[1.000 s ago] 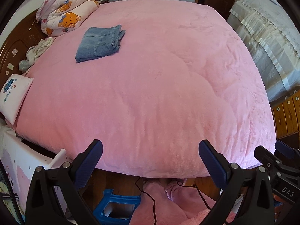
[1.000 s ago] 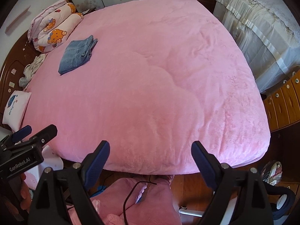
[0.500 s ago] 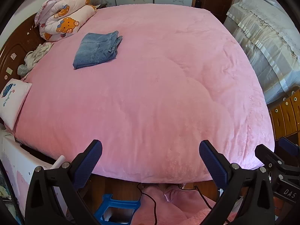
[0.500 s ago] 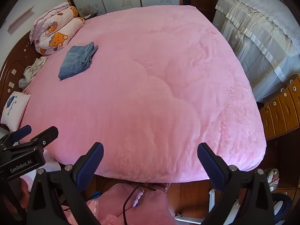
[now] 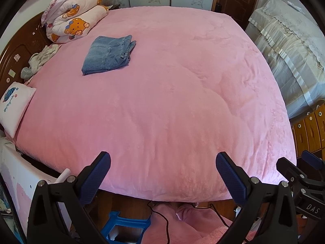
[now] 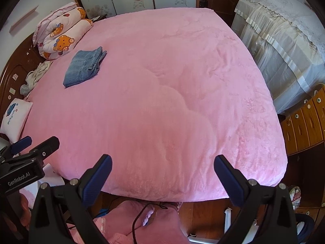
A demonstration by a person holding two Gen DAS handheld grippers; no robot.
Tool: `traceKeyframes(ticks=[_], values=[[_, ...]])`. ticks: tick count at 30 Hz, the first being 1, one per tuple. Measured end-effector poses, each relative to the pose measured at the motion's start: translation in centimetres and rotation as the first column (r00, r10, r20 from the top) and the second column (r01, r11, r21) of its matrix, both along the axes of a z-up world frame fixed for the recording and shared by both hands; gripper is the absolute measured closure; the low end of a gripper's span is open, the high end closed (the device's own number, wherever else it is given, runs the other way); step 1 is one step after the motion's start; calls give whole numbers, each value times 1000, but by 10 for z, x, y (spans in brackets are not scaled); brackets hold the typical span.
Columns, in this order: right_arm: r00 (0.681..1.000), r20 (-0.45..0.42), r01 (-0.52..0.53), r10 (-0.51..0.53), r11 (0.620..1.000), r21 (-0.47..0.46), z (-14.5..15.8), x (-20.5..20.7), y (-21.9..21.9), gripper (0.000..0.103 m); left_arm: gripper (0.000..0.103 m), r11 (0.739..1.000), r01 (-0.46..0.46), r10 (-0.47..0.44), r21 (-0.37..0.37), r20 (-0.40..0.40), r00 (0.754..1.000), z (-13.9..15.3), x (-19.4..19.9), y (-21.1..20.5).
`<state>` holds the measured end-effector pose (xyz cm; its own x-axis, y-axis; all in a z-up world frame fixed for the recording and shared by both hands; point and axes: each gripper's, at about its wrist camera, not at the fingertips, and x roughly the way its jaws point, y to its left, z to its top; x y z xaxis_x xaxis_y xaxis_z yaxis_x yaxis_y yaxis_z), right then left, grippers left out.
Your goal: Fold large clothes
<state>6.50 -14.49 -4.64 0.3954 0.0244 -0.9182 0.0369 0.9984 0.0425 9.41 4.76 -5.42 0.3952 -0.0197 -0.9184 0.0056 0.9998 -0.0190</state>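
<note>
While I hold both the left gripper (image 5: 162,172) and right gripper (image 6: 162,174) spread wide and empty, the folded jeans (image 5: 108,55) lie well beyond them, far-left on the pink bed (image 5: 182,101)

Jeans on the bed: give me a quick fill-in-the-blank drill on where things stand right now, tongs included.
1. The jeans lie ____ into a compact stack on the pink blanket.
2. The left tongs stand ____, with nothing between them.
3. The right tongs hover over the blanket's ____ edge, apart from the jeans.
4. The rolled quilt printed with cartoon ____ sits beyond the jeans.

Missing words: folded; open; near; bears
</note>
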Motion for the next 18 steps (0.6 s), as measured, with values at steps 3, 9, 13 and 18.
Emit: traceKeyframes(ticks=[3, 9, 13, 18], values=[[1000, -1, -11, 11, 1000, -5, 0, 1, 3, 2, 1, 1000, -1, 1, 1, 0, 1000, 0, 0, 0], [1000, -6, -11, 11, 1000, -8, 0, 1, 3, 2, 1, 1000, -5, 5, 1, 10, 1000, 2, 0, 2], [1000, -14, -9, 9, 1000, -7, -2, 4, 0, 2, 1, 1000, -2, 2, 4, 11, 1000, 2, -1, -1], [1000, -6, 6, -6, 1000, -8, -1, 3, -4, 2, 1, 1000, 2, -2, 12, 8, 1000, 2, 1, -4]])
